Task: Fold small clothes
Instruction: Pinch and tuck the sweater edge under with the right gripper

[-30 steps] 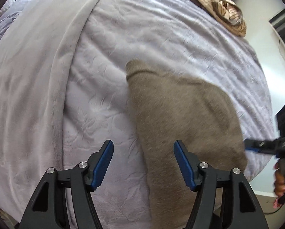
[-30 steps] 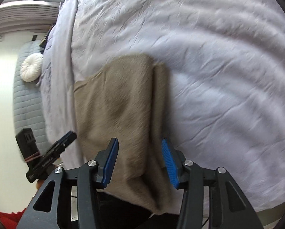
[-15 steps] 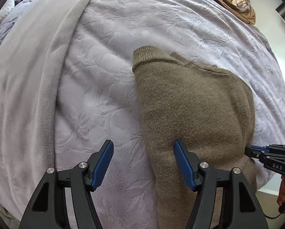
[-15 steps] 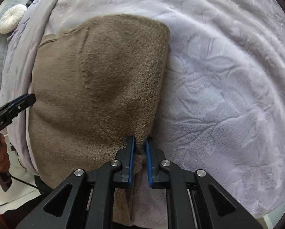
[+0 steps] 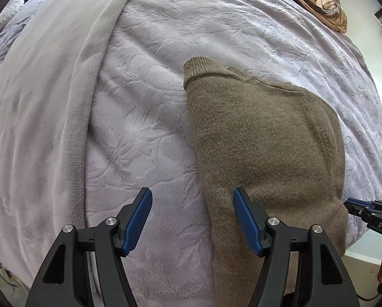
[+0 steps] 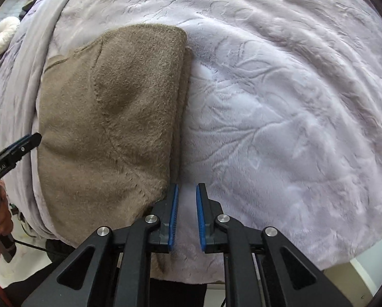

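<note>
Lengthwise, the folded brown knitted sweater (image 5: 262,138) runs away from both grippers on the lilac bed blanket (image 6: 280,102); left gripper (image 5: 192,220) fingers spread astride its near-left edge; right gripper (image 6: 186,215) fingers slightly parted, holding nothing, just beside its right edge.

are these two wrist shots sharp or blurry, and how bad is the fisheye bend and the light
Left wrist view: sharp, knit texture of the brown sweater crisp, bedspread bulging like a dome, dark vignette in the corners. Right wrist view: also sharp, soft even daylight, no glare, only a thin shadow along the sweater's folded edge; the right gripper looms large at the bottom.
</note>
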Demonstrator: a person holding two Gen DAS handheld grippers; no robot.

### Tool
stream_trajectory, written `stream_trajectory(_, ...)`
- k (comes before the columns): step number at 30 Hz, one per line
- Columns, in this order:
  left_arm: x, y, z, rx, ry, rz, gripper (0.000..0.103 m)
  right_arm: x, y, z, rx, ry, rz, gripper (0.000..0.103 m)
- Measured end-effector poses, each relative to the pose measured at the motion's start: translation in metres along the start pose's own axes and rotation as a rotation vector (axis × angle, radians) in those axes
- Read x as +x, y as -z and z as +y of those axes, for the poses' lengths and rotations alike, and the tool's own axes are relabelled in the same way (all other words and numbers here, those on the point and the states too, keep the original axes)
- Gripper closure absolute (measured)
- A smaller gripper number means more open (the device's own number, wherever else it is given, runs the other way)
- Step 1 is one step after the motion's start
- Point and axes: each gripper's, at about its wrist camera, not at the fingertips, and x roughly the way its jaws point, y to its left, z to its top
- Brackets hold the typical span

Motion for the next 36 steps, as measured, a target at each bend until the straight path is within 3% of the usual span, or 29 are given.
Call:
stream_trajectory(9,-0.004,0.002,-0.001,-0.005,-0.007,0.010,0.036,-0.026,0.005,0.027,-0.033,-0.045,-0.095,0.089)
stream_trajectory(22,0.003,0.005,-0.004,0.001,-0.018,0.015,0.036,0.030,-0.012,0.050,-0.134,0.069,-0.021,0.090)
stream_trajectory(25,0.008,0.006,-0.001,-0.019,-0.032,0.019,0.028,0.033,-0.012,0.056,-0.146,0.086,-0.023,0.089)
stream_trajectory(30,0.007,0.007,0.005,-0.045,-0.002,0.030,0.028,0.031,-0.008,0.054,-0.143,0.068,-0.032,0.088)
stream_trajectory(36,0.006,0.008,0.004,-0.051,-0.018,0.030,0.028,0.021,-0.011,0.048,-0.122,0.067,-0.027,0.086)
